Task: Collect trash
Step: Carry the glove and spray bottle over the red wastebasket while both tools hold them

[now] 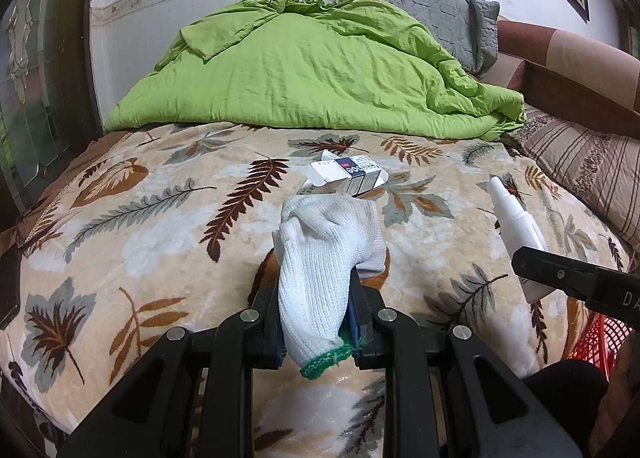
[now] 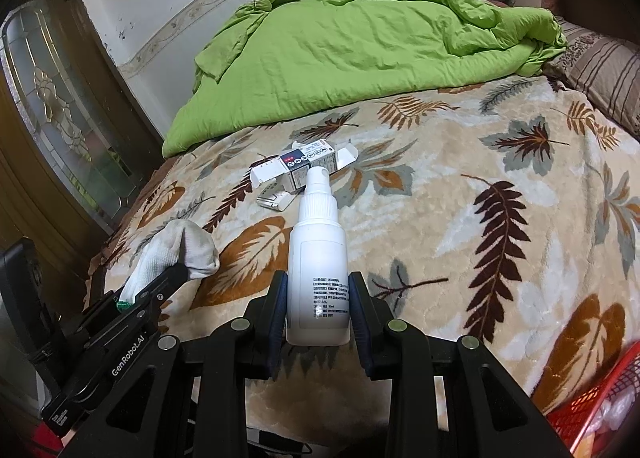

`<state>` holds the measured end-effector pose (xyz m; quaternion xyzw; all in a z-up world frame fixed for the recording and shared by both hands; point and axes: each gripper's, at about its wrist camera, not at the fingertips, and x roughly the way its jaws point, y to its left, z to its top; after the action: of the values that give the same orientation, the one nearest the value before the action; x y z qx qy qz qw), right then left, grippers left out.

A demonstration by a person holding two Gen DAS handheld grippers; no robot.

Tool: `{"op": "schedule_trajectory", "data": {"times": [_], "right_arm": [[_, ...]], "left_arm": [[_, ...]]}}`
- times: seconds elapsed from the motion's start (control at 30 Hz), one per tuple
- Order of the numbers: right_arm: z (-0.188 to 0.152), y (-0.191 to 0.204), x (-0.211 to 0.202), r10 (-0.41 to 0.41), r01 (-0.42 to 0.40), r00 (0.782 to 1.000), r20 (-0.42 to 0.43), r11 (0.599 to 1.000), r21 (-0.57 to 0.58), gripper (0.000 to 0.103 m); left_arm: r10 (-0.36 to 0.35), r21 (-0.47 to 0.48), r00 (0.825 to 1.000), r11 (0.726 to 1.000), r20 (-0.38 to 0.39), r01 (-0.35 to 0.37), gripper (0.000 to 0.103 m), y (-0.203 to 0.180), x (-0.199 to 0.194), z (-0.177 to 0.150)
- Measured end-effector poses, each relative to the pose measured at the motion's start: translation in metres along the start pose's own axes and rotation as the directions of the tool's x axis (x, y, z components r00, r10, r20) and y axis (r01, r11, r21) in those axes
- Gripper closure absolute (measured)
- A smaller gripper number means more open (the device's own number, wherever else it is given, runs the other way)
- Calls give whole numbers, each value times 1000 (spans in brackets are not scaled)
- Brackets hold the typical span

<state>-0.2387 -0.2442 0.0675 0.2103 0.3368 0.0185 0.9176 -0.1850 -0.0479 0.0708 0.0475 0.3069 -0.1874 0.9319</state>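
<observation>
Above the leaf-patterned bed (image 1: 120, 225), the left hand-held gripper (image 1: 316, 298) pinches a white knit glove (image 1: 320, 258) while the right hand-held gripper (image 2: 318, 298) clamps a white spray bottle (image 2: 318, 258), both near an opened carton (image 2: 304, 165) lying on the blanket.

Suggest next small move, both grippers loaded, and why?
Probably swing the right gripper toward the red basket at lower right and drop the bottle there. Both grips look full: the left gripper clamps the glove, so the box on the blanket must wait.
</observation>
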Motion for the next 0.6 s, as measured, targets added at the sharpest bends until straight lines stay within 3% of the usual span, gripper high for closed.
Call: {"op": "schedule_trajectory", "data": {"times": [0.6], "right_arm": [[-17, -52, -58, -55, 54, 998, 9, 994, 98, 71]], "left_arm": [[-74, 63, 997, 995, 12, 73, 81, -35, -18, 8]]}}
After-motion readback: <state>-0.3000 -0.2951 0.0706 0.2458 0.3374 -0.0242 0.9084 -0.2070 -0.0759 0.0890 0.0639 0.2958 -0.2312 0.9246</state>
